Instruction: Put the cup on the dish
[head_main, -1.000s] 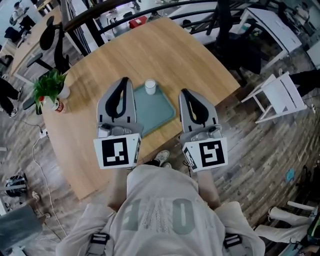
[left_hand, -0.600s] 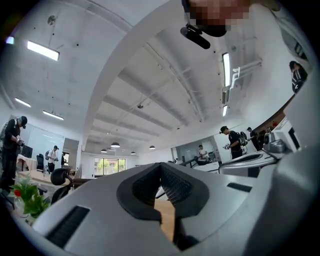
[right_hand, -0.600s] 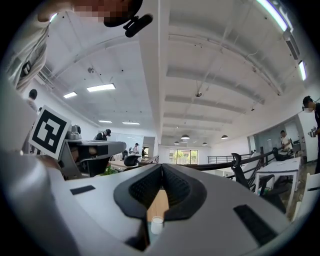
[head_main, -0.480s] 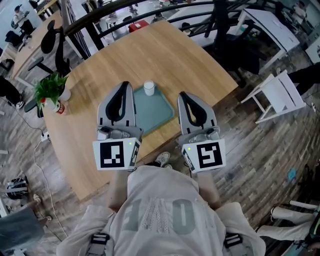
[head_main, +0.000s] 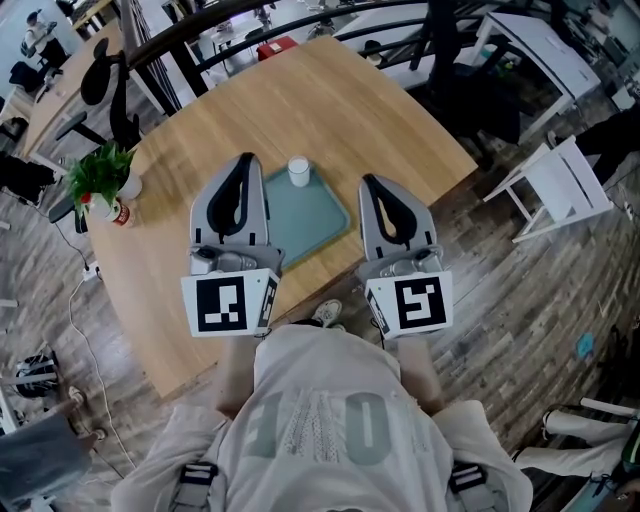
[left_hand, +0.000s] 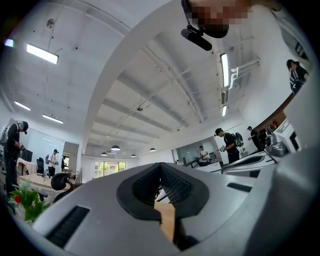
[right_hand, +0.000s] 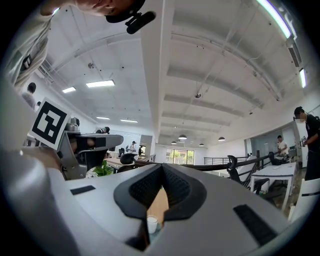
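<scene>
A small white cup (head_main: 298, 172) stands at the far corner of the teal dish (head_main: 305, 225) on the round wooden table (head_main: 330, 100). My left gripper (head_main: 246, 158) hovers over the dish's left side, shut and empty, its tip just left of the cup. My right gripper (head_main: 369, 181) hangs to the right of the dish, also shut on nothing. In the right gripper view the cup (right_hand: 151, 223) shows low down behind the closed jaws of the right gripper (right_hand: 161, 166). Beyond the left gripper (left_hand: 161, 166), its own view shows only bare table (left_hand: 167, 220).
A potted plant (head_main: 100, 178) and a small red-labelled thing (head_main: 120, 213) stand at the table's left edge. A white folding chair (head_main: 560, 195) stands on the floor to the right. Black railing (head_main: 200, 25) and office chairs lie beyond the table.
Both grippers have hardly moved, only a slight drift. Cup and dish stay where they were.
</scene>
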